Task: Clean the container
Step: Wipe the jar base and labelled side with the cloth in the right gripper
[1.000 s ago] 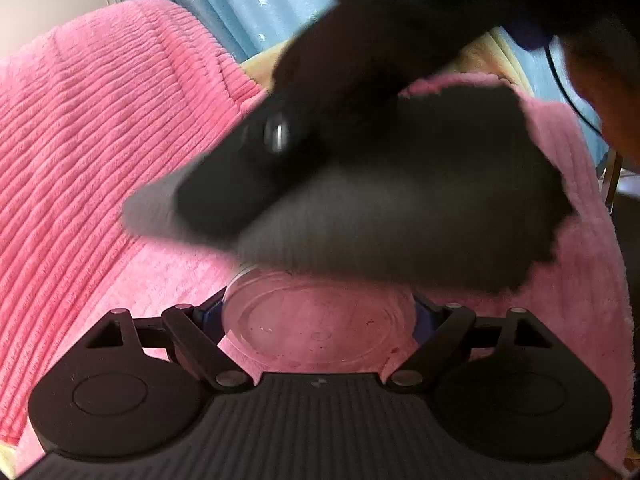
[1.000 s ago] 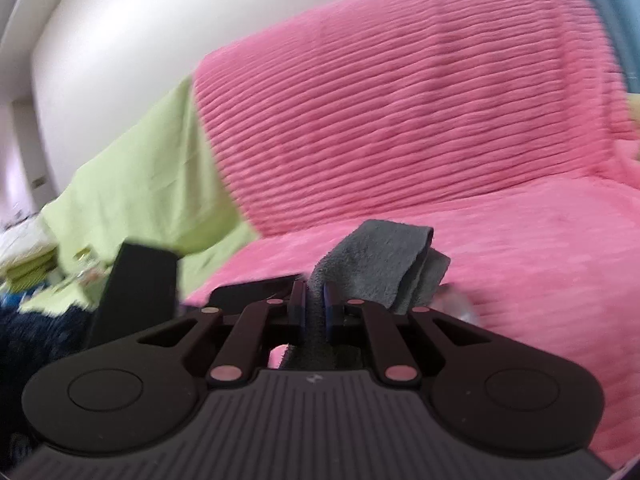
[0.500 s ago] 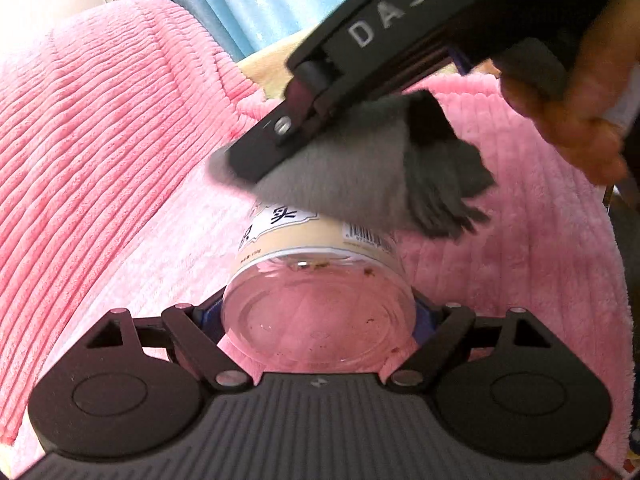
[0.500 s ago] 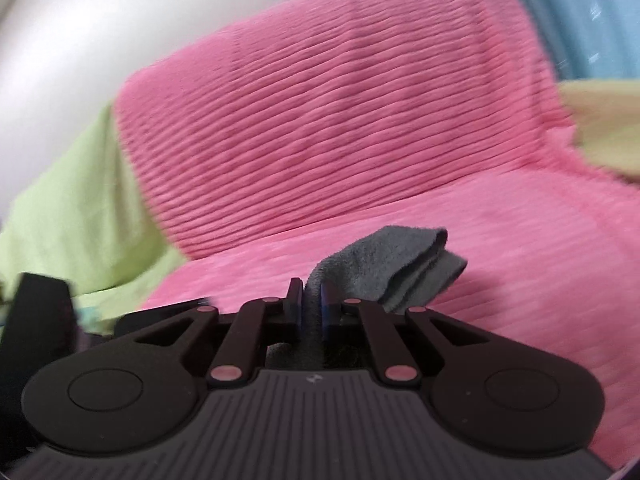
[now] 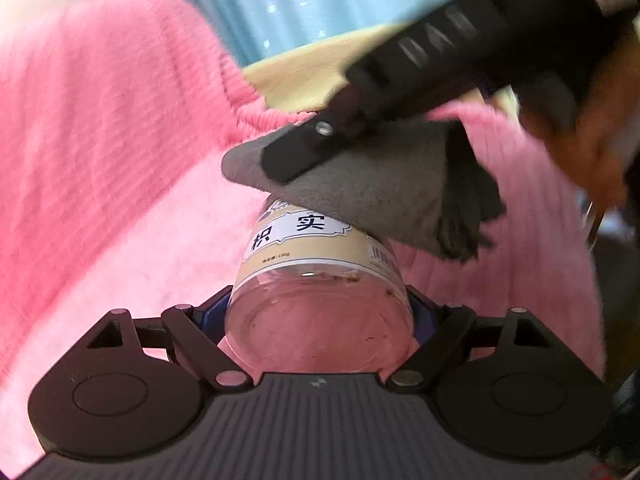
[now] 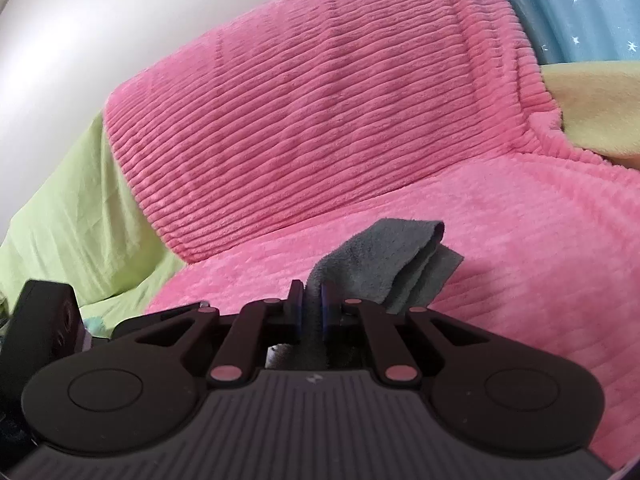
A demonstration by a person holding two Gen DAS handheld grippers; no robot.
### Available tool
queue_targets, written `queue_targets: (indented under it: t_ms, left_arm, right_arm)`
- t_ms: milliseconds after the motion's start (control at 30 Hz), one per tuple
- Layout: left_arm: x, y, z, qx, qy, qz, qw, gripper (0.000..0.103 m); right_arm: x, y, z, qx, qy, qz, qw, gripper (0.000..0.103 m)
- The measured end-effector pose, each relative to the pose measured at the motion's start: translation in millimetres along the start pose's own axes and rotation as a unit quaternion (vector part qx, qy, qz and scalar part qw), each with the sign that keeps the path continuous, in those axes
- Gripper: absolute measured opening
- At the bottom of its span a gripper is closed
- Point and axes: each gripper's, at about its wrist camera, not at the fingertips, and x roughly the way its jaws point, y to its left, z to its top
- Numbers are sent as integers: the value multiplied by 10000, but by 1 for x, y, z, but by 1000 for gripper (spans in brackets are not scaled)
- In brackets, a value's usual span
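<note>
Above the pink blanket (image 5: 132,208) my left tongs (image 5: 320,316) clamp the light, slick, stiff clear jar (image 5: 320,288) near its base, while my right tongs (image 6: 312,312) pinch the limp grey cloth (image 5: 360,184) against its far end.

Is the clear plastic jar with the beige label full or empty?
Nearly empty: the clear plastic jar shows pink fabric through its base, with only a few brown crumbs.

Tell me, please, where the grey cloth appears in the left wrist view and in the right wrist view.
Left wrist: grey cloth at centre, draped over the far end of the jar.
Right wrist: grey cloth at lower centre, pinched in the right gripper.
Shared landmark: pink ribbed blanket.
</note>
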Motion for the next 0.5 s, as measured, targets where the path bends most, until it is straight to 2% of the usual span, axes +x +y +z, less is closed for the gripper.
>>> queue_targets:
  t_ms: [100,267,400,500]
  left_arm:
    - [0,-14,-1,622,-51,463,9970,86]
    - [-1,-20,-5,860,-74,562,9947,86]
    - [-1,-25,-9,955,-43,579,9937,85]
    - [-1,-27,-10,983,-35,585,9934,85]
  right_arm:
    - [-3,6,0,-152,65,381,9991,8]
    - [6,25,-6,-469,436,1082,9921,8]
    - [12,23,-8,-315,472,1107,9922,5]
    - [14,16,-7,-222,358,958,9945,5]
